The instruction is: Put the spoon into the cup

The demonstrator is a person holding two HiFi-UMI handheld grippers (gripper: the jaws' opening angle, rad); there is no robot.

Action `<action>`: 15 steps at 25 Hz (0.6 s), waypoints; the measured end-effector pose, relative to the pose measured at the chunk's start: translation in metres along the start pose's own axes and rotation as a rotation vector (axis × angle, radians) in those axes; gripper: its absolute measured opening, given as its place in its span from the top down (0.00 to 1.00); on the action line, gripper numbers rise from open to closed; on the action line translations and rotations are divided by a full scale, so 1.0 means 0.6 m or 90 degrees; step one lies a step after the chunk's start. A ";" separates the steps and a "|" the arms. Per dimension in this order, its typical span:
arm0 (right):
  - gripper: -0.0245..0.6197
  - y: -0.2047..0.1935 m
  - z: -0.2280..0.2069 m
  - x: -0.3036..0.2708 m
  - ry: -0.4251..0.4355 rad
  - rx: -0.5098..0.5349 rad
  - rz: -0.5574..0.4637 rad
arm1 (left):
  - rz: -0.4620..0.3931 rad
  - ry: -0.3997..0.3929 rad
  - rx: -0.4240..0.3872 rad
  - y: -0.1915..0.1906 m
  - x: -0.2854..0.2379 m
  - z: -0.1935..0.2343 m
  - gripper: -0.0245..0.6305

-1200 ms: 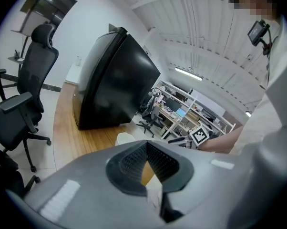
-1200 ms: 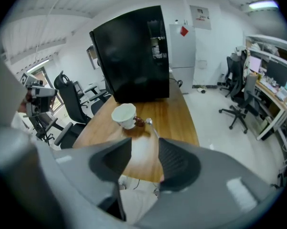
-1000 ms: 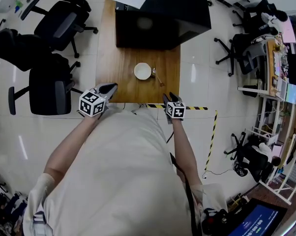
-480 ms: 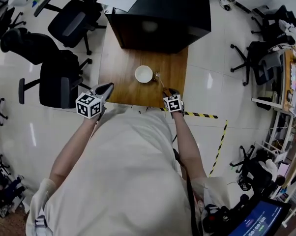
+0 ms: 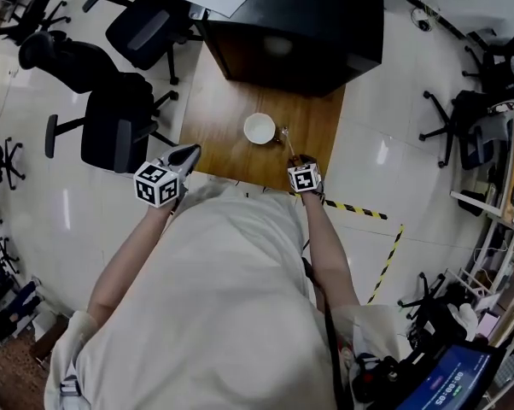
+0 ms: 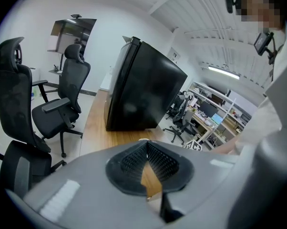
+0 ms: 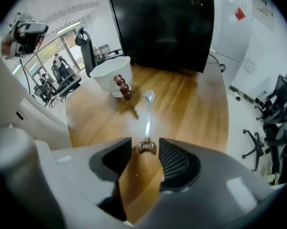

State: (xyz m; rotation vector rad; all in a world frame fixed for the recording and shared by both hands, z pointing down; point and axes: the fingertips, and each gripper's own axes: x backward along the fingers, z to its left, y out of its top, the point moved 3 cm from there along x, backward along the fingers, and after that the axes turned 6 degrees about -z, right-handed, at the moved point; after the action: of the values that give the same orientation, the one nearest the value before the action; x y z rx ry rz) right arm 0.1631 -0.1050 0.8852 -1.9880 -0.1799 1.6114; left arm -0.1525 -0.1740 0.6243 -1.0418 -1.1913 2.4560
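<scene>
A white cup (image 5: 259, 128) stands on the wooden table (image 5: 219, 118); in the right gripper view the cup (image 7: 110, 75) shows a dark brown handle. The metal spoon (image 5: 287, 141) lies flat just right of it, bowl toward the cup. My right gripper (image 5: 299, 163) is low at the table's near edge. In its own view the right gripper (image 7: 146, 149) is open, with the spoon (image 7: 147, 120) handle's end between the fingertips, not clamped. My left gripper (image 5: 187, 155) hovers off the table's near left corner. In its own view the left gripper (image 6: 146, 146) has tips together and holds nothing.
A big black box (image 5: 300, 24) fills the table's far end, just behind the cup. Black office chairs (image 5: 112, 131) stand on the floor to the left. Yellow-and-black tape (image 5: 359, 212) runs along the floor by the near right corner.
My right gripper has moved forward over the table edge until the spoon's handle end lies between its jaws. The left gripper has stayed where it was. The head view has shifted slightly.
</scene>
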 end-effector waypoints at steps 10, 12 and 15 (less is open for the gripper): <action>0.76 0.005 -0.001 -0.005 -0.035 0.039 0.006 | -0.005 0.027 0.011 -0.003 0.005 0.002 0.96; 0.77 0.009 -0.006 0.002 -0.034 0.026 -0.008 | -0.005 0.029 0.012 -0.002 0.004 0.003 0.96; 0.77 0.019 -0.011 0.018 -0.031 -0.015 -0.037 | -0.005 0.026 0.011 0.001 0.000 0.004 0.96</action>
State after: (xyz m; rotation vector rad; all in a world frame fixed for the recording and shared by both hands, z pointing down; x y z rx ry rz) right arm 0.1694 -0.1121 0.8706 -1.9435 -0.2743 1.6285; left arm -0.1542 -0.1759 0.6246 -1.0751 -1.1570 2.4222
